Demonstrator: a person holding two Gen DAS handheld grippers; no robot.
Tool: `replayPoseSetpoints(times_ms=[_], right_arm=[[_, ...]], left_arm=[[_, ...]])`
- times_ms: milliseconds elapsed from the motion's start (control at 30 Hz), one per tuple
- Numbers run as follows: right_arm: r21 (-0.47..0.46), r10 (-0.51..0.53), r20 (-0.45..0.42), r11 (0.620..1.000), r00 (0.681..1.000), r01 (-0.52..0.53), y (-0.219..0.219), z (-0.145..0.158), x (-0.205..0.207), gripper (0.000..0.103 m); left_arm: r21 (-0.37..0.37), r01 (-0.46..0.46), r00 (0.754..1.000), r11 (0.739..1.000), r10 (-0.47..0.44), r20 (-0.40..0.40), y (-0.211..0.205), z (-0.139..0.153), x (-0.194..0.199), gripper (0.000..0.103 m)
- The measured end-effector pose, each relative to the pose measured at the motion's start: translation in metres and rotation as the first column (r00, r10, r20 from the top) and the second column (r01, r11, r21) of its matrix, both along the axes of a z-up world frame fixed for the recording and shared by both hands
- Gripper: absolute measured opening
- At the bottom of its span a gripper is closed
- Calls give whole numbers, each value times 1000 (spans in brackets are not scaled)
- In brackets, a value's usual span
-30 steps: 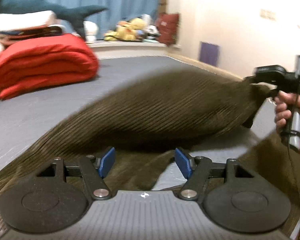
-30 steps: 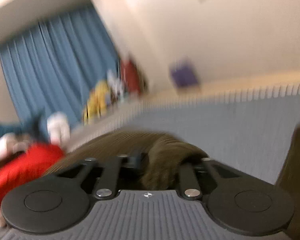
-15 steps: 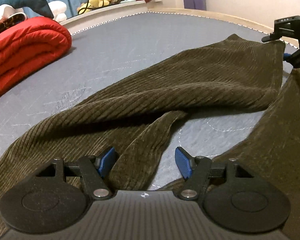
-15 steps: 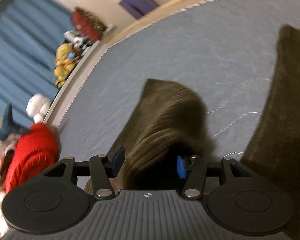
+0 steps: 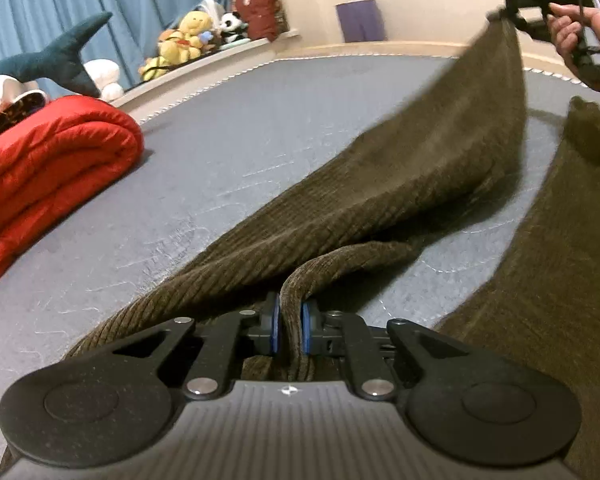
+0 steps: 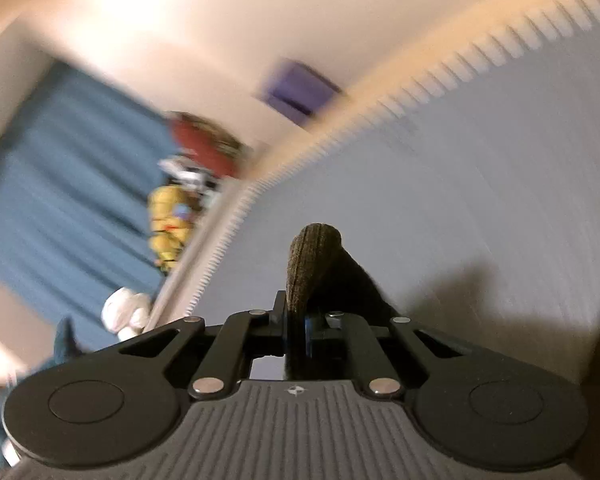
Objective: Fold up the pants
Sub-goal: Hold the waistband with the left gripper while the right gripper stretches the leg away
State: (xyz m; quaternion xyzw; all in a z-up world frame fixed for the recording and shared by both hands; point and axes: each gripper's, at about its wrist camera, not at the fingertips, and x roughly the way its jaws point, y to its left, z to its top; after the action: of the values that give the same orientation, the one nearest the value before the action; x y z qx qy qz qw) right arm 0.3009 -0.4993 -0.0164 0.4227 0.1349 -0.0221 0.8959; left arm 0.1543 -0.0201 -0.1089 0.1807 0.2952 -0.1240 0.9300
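Note:
Brown corduroy pants [image 5: 400,184] lie spread across a grey mattress [image 5: 240,128]. In the left wrist view my left gripper [image 5: 290,320] sits low at the crotch end. Its jaws are closing, and the blue pads [image 5: 275,322] press on a raised fold of the fabric. One leg stretches up to the top right, where my right gripper [image 5: 514,12], held by a hand [image 5: 580,28], lifts its end off the bed. In the blurred right wrist view the right gripper [image 6: 296,320] is shut on that bunched leg end [image 6: 312,256]. The other leg [image 5: 560,260] lies flat at right.
A folded red quilt [image 5: 48,160] sits at the left of the mattress with a blue shark plush [image 5: 52,64] behind it. Stuffed toys [image 5: 184,40] line a ledge by blue curtains. The mattress edge [image 5: 380,50] runs along the far wall.
My left gripper dropped onto the pants and went from open to pinching a fold. The right gripper let its grip widen, then clamped the leg end and raised it off the mattress.

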Motion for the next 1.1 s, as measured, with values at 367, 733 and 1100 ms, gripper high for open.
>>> replayPoseSetpoints(times_ms=[367,733,1100], right_arm=[[-297,-234,-516,951,824,84,-14,-59,12,17],[-305,-168,-395,951,903,44,-12,-28,37,7],[-417,-242,-118,892,963,173,-4,67,56,6]], left_arm=[[-29,277,935,960,-277,-221,22,0,-13,11],[-101,215,962,971,-228,-149,38,16,-10,10],[-155,239,958,958,-259,-124,48,28,-16,10]])
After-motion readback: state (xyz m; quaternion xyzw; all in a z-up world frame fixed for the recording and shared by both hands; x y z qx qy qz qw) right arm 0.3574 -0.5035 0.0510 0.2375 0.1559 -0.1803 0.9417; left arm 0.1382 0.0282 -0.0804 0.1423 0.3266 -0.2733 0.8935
